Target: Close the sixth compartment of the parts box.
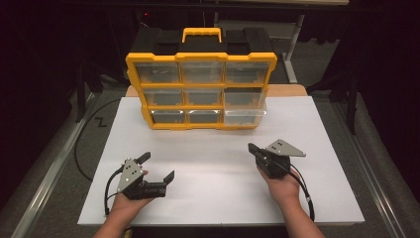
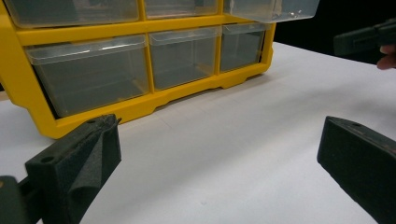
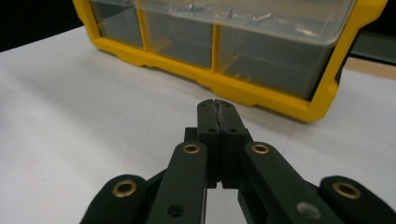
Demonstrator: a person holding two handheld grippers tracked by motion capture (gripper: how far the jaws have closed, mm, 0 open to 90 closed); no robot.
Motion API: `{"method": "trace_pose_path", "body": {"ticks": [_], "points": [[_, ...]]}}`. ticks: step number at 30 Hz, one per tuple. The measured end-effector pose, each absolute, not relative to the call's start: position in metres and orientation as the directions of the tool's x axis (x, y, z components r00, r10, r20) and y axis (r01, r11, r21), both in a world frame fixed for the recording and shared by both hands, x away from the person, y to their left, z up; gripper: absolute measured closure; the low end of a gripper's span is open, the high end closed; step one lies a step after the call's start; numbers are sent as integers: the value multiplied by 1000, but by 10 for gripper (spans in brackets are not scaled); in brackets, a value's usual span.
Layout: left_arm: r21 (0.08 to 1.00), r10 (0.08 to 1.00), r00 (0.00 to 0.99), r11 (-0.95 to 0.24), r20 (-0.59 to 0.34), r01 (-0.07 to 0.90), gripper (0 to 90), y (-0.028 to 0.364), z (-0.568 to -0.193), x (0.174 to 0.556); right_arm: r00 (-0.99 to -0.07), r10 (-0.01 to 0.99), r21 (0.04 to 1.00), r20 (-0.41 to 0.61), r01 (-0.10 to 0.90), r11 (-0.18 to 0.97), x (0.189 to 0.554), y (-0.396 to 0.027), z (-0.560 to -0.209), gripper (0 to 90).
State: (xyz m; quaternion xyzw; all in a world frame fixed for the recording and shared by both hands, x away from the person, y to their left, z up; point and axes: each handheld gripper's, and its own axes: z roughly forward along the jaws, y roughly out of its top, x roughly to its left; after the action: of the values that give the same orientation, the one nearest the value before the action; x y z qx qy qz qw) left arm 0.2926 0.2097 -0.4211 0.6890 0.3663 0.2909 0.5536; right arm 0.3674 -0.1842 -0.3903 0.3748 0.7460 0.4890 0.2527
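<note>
A yellow drawer organizer (image 1: 200, 90) stands upright at 12 o'clock on the white board (image 1: 218, 198), well apart from both grippers. Its bottom-right clear drawer (image 1: 244, 116) is seen pulled partway out; small screws can be made out inside in the right gripper view. The other drawers sit flush. The left gripper (image 1: 157, 167), at 7 o'clock, is held spread wide with nothing between the jaws. The right gripper (image 1: 251, 147), at 5 o'clock, is pressed together, empty. Judged early: nothing gripped yet, the drawer work is still left.

Bare white board (image 1: 213, 168) ahead; yellow organizer (image 1: 200, 89) blocks its far edge.
</note>
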Motion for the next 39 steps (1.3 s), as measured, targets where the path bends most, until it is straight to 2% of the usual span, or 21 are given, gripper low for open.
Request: {"method": "trace_pose_path", "body": {"ticks": [10, 19, 39], "points": [[976, 827, 562, -117, -7, 184, 3, 210, -421, 293, -569, 822, 934, 15, 301, 192, 386, -178, -370, 900], [977, 826, 563, -113, -8, 180, 3, 210, -421, 292, -538, 843, 942, -29, 268, 204, 395, -168, -352, 900], [978, 825, 565, -107, -12, 178, 3, 211, -420, 291, -495, 867, 936, -63, 271, 223, 422, -162, -346, 900]]}}
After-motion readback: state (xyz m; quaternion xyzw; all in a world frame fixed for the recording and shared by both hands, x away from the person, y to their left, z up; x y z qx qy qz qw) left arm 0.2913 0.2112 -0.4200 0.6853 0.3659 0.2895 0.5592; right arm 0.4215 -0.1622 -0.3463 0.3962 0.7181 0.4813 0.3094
